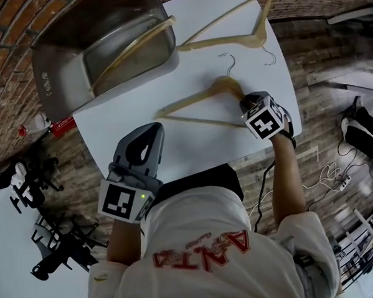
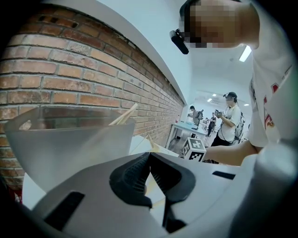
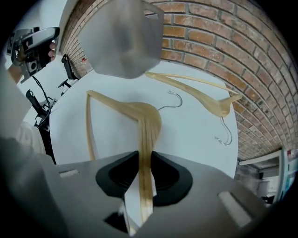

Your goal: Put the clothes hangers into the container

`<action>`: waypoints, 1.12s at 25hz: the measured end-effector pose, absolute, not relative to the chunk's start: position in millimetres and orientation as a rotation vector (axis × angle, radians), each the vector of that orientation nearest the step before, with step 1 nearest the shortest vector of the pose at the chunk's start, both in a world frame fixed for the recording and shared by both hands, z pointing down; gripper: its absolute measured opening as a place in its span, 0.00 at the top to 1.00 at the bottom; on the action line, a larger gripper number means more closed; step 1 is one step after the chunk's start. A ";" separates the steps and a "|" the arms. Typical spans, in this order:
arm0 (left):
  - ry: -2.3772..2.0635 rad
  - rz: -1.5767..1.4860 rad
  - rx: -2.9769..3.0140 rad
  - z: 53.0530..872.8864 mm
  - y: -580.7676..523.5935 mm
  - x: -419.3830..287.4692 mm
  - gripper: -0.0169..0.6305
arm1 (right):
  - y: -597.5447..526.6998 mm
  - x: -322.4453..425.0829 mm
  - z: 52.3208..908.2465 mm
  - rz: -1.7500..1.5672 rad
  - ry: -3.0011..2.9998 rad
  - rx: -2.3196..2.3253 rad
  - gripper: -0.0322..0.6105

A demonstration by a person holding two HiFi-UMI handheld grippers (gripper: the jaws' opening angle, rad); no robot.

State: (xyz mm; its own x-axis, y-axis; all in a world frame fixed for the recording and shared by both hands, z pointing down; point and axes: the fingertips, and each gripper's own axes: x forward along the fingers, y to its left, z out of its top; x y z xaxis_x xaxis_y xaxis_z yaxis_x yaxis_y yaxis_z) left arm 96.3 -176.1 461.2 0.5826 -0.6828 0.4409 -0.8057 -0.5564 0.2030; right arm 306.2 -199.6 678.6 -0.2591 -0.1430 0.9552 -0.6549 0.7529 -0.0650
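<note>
A wooden hanger (image 1: 199,101) with a metal hook lies on the white table (image 1: 123,127). My right gripper (image 1: 249,101) is at its right end. In the right gripper view my right gripper (image 3: 145,160) is shut on one arm of that hanger (image 3: 139,111), with the pads against both sides. A second wooden hanger (image 1: 231,42) lies farther back near the table's far edge. The grey container (image 1: 63,64) stands at the table's back left corner with a third hanger (image 1: 131,48) leaning inside it. My left gripper (image 1: 151,131) rests near the front edge, shut and holding nothing.
The table is small, with brick floor all around it. Black stands (image 1: 48,246) sit on the floor at the left and cables (image 1: 328,175) at the right. A red item (image 1: 60,125) lies below the container's corner. In the left gripper view people (image 2: 228,121) stand in the background.
</note>
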 end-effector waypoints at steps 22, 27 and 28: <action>-1.164 0.299 2.616 397.2 -145.0 73.5 0.96 | -186.3 310.2 537.9 0.230 -1.941 1.144 0.82; -1.169 0.227 2.648 374.6 -137.1 60.9 0.96 | -178.3 302.8 482.1 0.147 -1.942 1.241 0.82; -1.174 0.209 2.649 370.0 -135.7 56.7 0.96 | -177.4 297.8 471.5 0.122 -1.945 1.249 0.82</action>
